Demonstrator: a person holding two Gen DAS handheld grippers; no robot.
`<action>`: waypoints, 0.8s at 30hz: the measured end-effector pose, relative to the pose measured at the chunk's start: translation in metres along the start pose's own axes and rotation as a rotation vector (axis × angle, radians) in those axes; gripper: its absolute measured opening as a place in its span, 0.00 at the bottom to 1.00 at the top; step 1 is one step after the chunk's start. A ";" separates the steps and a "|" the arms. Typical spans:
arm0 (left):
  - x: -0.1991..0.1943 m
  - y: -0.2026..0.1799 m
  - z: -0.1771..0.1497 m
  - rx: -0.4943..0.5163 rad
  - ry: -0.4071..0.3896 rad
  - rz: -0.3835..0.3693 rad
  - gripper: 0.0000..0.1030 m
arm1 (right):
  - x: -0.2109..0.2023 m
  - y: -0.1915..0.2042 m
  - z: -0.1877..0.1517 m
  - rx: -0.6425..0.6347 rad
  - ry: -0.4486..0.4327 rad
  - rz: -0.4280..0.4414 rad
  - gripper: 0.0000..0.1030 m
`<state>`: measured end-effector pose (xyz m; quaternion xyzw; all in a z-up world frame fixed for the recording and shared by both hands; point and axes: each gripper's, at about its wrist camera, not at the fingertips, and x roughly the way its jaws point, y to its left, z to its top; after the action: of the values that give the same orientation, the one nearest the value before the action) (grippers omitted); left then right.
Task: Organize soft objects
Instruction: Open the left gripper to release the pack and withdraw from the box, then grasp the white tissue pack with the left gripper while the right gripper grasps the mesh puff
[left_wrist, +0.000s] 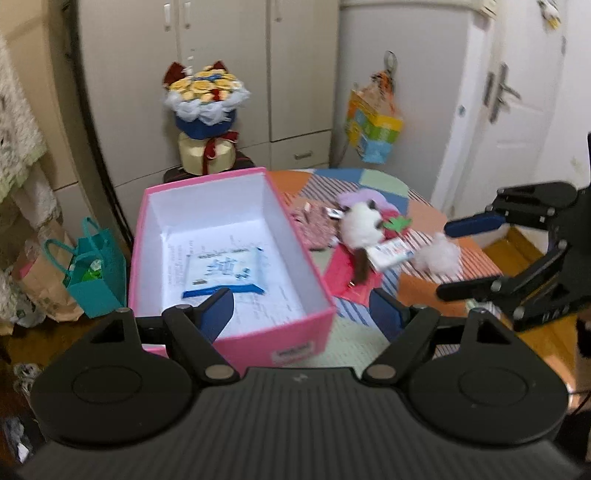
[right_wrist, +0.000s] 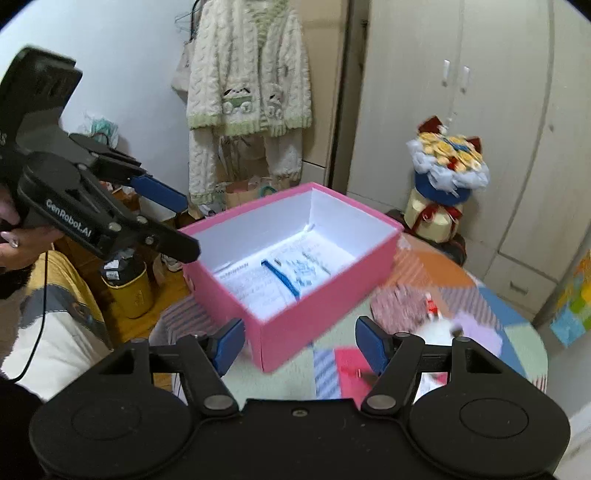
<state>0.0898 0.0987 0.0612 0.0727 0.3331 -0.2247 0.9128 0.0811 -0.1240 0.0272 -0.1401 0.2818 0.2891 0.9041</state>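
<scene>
Box (left_wrist: 236, 334) sits open on the worktop (left_wrist: 347, 338), pink outside, white inside, holding only a flat blue-and-white packet (left_wrist: 225, 273) over printed paper (left_wrist: 275, 301); nothing soft is in it yet. Soft things lie in a loose heap just right of the box: a white plush (left_wrist: 360, 225) with a lilac hat, a small white fluff ball (left_wrist: 439, 254), a pinkish patterned cloth (left_wrist: 314, 229) and a labelled tube (left_wrist: 391, 253) propped on the plush. Your left gripper (left_wrist: 303, 308) hangs over the near box corner, jaws wide, nothing between them. Your right gripper (left_wrist: 456, 258) stands near the fluff ball, jaws well apart, empty. You look to be between picks. Next move likely calls for bringing the right jaws down around the fluff ball or plush, keeping clear of the tube.
</scene>
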 end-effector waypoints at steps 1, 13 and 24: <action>0.000 -0.007 -0.002 0.017 0.000 -0.004 0.78 | -0.006 -0.003 -0.008 0.009 -0.005 -0.010 0.69; 0.049 -0.071 0.001 0.077 0.068 -0.134 0.78 | -0.028 -0.044 -0.079 0.111 0.052 -0.090 0.74; 0.137 -0.106 0.013 -0.025 0.159 -0.216 0.78 | -0.015 -0.106 -0.122 0.207 0.058 -0.170 0.74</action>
<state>0.1412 -0.0482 -0.0150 0.0428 0.4132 -0.3112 0.8548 0.0824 -0.2663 -0.0524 -0.0777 0.3231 0.1769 0.9264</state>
